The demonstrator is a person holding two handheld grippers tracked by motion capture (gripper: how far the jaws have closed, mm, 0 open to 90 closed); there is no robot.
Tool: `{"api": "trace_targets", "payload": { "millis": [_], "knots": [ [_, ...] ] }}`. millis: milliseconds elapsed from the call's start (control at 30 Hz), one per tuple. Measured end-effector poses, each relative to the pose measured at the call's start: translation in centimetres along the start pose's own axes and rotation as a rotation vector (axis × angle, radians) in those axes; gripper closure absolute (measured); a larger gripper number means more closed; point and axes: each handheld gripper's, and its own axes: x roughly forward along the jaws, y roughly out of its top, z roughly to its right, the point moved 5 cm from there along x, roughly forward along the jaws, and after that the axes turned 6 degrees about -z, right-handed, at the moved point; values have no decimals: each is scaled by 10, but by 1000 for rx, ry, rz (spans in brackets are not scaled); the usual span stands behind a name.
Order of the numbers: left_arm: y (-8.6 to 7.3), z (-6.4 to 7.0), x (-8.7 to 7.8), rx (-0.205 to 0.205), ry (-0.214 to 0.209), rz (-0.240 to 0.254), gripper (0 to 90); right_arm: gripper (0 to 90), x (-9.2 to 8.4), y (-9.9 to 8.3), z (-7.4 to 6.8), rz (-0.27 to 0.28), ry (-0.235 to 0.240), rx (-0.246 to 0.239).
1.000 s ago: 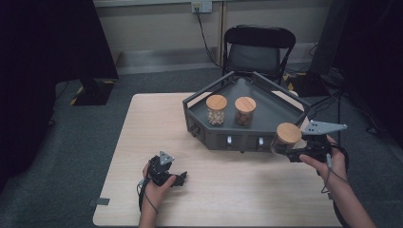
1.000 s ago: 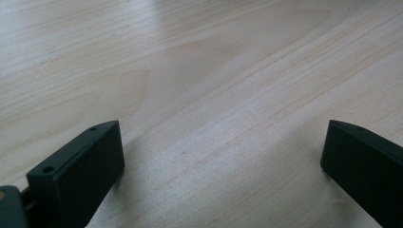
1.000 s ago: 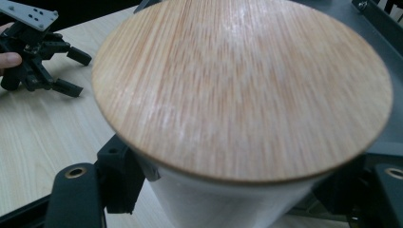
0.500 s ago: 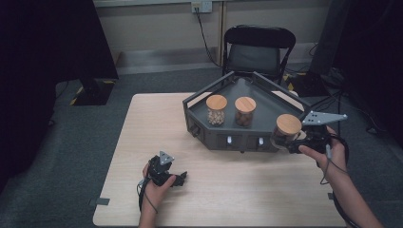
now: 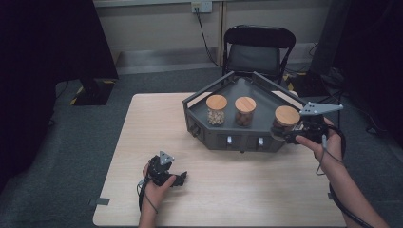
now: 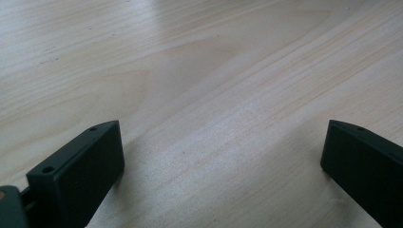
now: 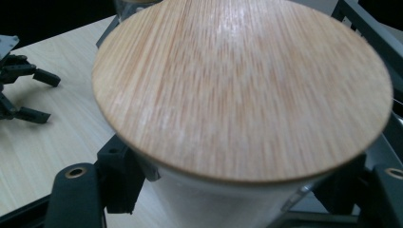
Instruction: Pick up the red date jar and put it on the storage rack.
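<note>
A glass jar with a round wooden lid (image 5: 287, 115) hangs at the right front corner of the dark tray (image 5: 237, 140), with my right gripper (image 5: 284, 132) shut on its body just under the lid. In the right gripper view the lid (image 7: 242, 85) is very close, and my right gripper (image 7: 237, 202) clasps the pale jar wall on both sides. Two more wood-lidded jars (image 5: 216, 109) (image 5: 245, 110) stand inside the tray. My left gripper (image 5: 178, 178) rests low on the wooden table (image 5: 142, 142), its jaws wide apart (image 6: 221, 161) with bare wood between them.
A black folding chair (image 5: 256, 47) stands behind the table's far edge. Cables run along the floor at the right. The left gripper (image 7: 23, 95) lies far off on the table in the right gripper view.
My right gripper has lifted the jar and carried it a little farther in over the tray's right corner. The left hand has stayed put.
</note>
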Motion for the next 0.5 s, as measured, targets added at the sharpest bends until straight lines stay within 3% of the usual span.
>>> {"api": "trace_targets", "payload": {
  "millis": [500],
  "knots": [
    [0,0,0,0,0,0,2,256,11,14,10,-4,-37,31]
  ]
}}
